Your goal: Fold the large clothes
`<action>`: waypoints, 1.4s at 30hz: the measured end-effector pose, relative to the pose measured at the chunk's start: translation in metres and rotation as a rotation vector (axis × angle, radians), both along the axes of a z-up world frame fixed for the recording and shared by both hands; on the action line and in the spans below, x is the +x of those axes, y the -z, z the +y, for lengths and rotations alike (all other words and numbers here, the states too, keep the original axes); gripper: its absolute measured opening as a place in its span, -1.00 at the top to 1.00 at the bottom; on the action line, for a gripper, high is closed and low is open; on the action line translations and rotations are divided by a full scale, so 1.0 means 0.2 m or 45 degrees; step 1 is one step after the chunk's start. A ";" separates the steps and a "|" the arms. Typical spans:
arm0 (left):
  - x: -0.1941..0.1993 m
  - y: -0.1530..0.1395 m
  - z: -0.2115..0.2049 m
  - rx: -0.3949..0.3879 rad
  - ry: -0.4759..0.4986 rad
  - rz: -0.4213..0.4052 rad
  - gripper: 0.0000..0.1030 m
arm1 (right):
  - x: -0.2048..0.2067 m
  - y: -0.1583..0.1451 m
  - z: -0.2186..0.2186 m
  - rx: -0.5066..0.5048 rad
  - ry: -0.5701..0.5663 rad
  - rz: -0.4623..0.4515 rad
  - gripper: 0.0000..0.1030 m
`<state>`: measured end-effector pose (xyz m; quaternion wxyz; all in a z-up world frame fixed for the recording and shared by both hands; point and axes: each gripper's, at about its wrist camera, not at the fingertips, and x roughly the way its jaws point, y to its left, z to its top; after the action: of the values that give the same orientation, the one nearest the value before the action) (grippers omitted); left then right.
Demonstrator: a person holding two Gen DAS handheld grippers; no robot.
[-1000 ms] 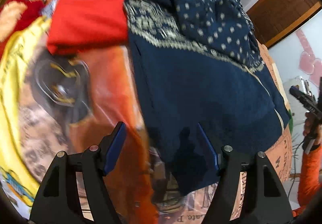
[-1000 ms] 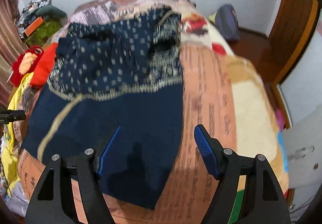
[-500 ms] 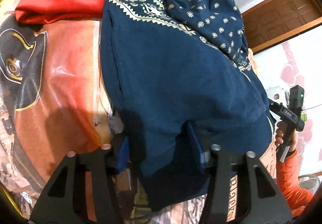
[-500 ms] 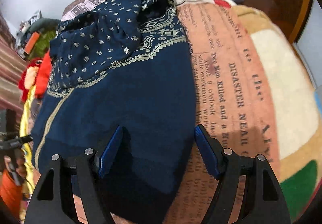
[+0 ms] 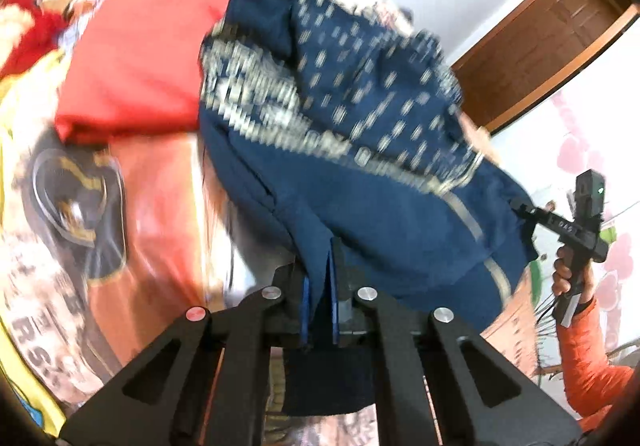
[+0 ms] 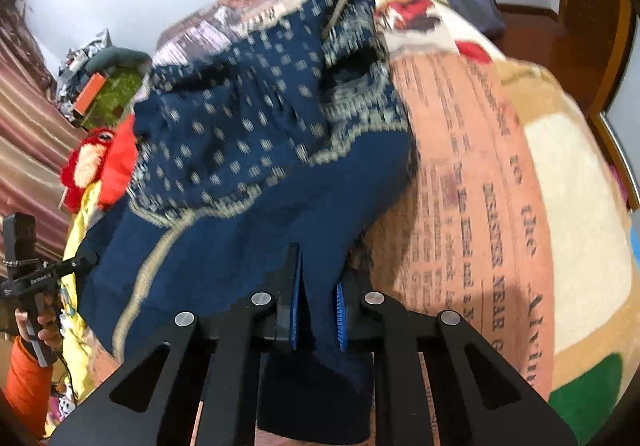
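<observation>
A navy sweater (image 5: 360,181) with a cream patterned yoke lies on a printed bedspread (image 5: 160,189). My left gripper (image 5: 320,302) is shut on the sweater's bottom hem at its left corner and lifts it off the bed. My right gripper (image 6: 318,310) is shut on the hem of the same sweater (image 6: 248,205) at its right corner and lifts it too. The cloth hangs bunched between both pairs of blue pads. The upper part with the dotted sleeves still rests on the bed.
A folded red garment (image 5: 136,85) lies left of the sweater, with a red plush toy (image 6: 88,161) beyond it. A yellow cloth (image 5: 16,117) lies at the bed's left edge. A wooden door (image 5: 560,41) stands behind. The bedspread's printed panel (image 6: 480,205) lies to the right.
Both grippers closed on the sweater's bottom hem and raised it off the bedspread. A second ago both were open above the hem.
</observation>
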<state>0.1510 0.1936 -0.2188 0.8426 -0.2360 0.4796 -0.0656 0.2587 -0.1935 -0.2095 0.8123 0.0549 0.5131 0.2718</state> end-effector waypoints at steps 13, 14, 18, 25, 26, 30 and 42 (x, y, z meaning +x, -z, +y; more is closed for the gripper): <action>0.37 -0.45 0.14 0.008 -0.065 -0.288 0.88 | 0.28 -0.35 0.15 0.075 0.001 -0.252 0.79; 0.41 -0.47 0.14 0.021 -0.074 -0.300 0.89 | 0.32 -0.36 0.16 0.078 0.007 -0.267 0.79; 0.58 -0.52 0.19 0.059 -0.128 -0.318 0.89 | 0.50 -0.41 0.19 0.140 0.045 -0.296 0.79; 0.94 -0.39 0.34 0.147 -0.258 -0.250 0.88 | 0.87 -0.31 0.29 0.139 0.135 -0.249 0.79; 0.98 -0.35 0.36 0.137 -0.267 -0.235 0.88 | 0.91 -0.28 0.31 0.137 0.131 -0.231 0.79; 1.12 -0.17 0.43 0.151 -0.307 -0.139 0.88 | 1.04 -0.13 0.38 0.067 0.133 -0.182 0.79; 1.24 0.07 0.30 0.462 -0.170 0.010 0.80 | 1.10 0.05 0.47 -0.125 0.030 -0.161 0.69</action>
<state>0.3987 0.2533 -0.2324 0.8719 -0.1116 0.4703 0.0790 0.4784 -0.0986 -0.2198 0.8479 0.0037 0.4728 0.2398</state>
